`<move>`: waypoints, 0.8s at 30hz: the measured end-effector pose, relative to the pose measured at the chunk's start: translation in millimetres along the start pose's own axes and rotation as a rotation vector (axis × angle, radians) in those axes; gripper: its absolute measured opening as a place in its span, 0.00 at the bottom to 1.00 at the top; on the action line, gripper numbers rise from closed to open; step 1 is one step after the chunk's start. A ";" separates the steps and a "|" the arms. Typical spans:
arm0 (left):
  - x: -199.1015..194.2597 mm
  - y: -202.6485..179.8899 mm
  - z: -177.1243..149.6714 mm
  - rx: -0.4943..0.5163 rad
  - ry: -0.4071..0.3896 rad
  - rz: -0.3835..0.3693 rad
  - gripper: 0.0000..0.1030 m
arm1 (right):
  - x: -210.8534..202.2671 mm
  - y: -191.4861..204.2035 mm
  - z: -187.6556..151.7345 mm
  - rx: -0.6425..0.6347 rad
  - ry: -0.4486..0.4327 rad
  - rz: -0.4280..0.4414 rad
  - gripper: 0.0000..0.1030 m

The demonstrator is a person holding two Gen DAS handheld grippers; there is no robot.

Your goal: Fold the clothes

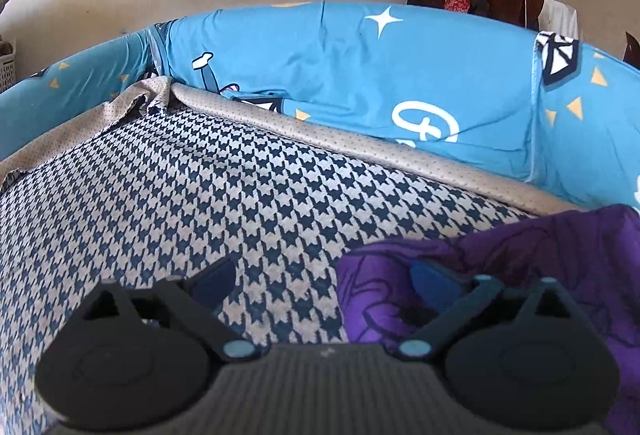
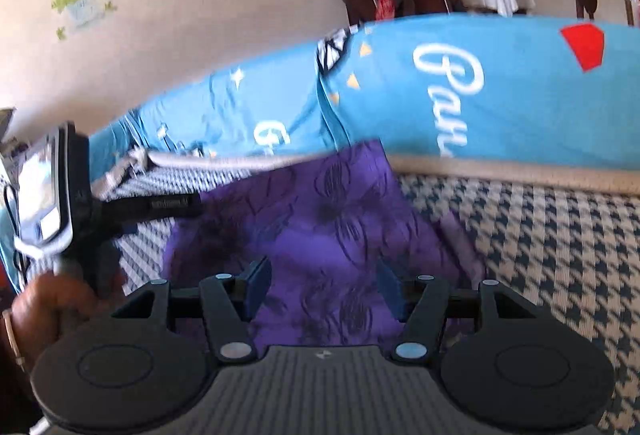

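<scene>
While the purple garment (image 2: 332, 211) lay spread on the houndstooth seat (image 1: 200, 195), the left gripper (image 1: 324, 281) stood wide apart at its edge; the right gripper (image 2: 324, 291) hovered half-open over it, seemingly gripping nothing.

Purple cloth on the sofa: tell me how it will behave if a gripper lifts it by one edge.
The purple cloth looks thin and lies in soft wrinkles, so it will probably droop and trail. It likely weighs little. It may drag across the checked seat rather than slide freely.

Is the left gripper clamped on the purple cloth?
No, the left gripper is wide open, with only its right finger over the purple cloth.
</scene>
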State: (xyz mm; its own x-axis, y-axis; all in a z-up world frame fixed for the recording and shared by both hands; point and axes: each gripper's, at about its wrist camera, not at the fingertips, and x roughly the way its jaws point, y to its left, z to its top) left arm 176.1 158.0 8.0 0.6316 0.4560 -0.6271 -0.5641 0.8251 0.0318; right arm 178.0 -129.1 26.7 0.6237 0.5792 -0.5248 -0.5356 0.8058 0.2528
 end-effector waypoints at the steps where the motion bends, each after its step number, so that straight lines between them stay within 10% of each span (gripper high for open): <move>1: 4.1 0.4 0.1 -0.001 0.008 0.002 0.99 | 3.4 -0.1 -2.3 -0.006 0.014 -0.006 0.57; 6: 19.3 2.8 -0.5 -0.027 0.042 -0.009 0.99 | 20.3 -12.0 -15.3 0.027 0.070 -0.027 0.60; 13: 32.5 4.5 0.5 -0.049 0.083 -0.025 1.00 | 32.5 -1.4 -23.0 -0.038 0.051 0.012 0.92; 24: 11.0 4.4 9.5 -0.056 0.059 -0.015 1.00 | 30.5 -1.1 -26.8 -0.017 0.033 0.024 0.96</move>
State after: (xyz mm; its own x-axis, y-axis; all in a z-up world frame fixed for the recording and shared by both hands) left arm 185.6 169.8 8.6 0.6086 0.4214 -0.6723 -0.5845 0.8111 -0.0207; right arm 182.3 -115.7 -11.4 0.5920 0.5935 -0.5453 -0.5599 0.7895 0.2514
